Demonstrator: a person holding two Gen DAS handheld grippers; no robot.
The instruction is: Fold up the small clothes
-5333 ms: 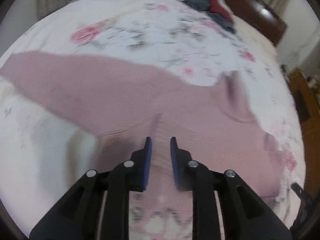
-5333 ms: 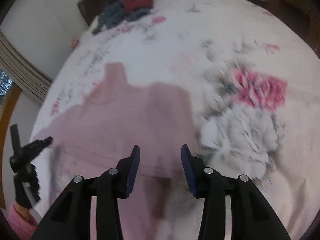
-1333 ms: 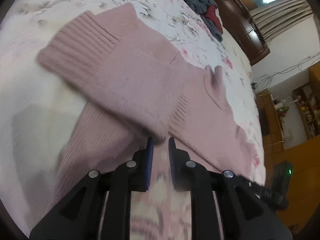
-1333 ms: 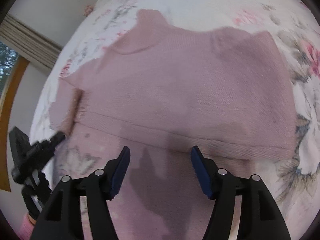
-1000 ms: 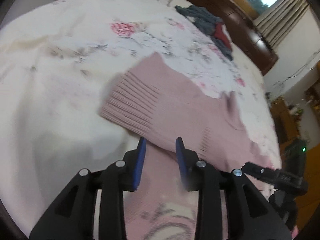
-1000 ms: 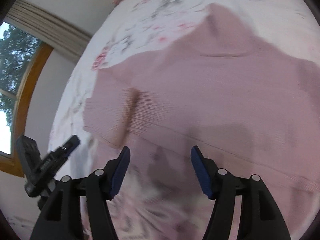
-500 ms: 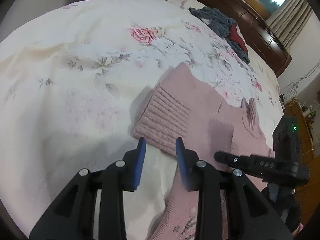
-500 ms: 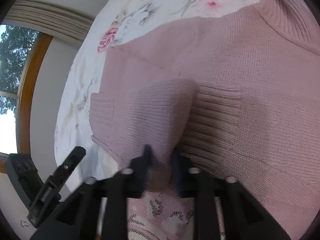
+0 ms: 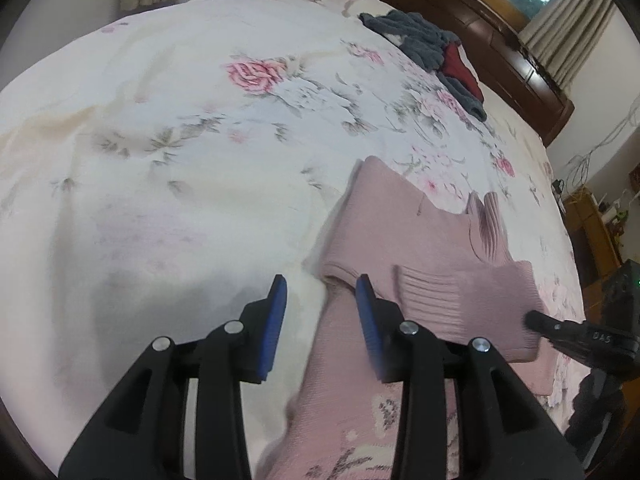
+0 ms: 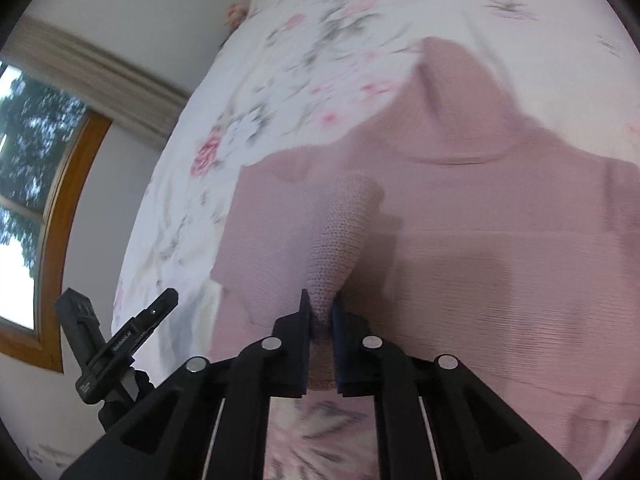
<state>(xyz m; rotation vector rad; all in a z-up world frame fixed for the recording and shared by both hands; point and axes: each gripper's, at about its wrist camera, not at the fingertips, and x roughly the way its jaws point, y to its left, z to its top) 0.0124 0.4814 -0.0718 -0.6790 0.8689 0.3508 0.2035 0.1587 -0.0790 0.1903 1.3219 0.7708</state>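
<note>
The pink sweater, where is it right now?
The pink sweater lies on the flowery bedspread, low and right in the left wrist view, beside the open left tongs. The right tongs pinch a fold of it.

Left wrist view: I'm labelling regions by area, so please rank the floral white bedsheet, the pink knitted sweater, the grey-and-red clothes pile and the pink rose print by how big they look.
1. Floral white bedsheet
2. Pink knitted sweater
3. Grey-and-red clothes pile, though it lies farther away, so its true size is unsure
4. Pink rose print
</note>
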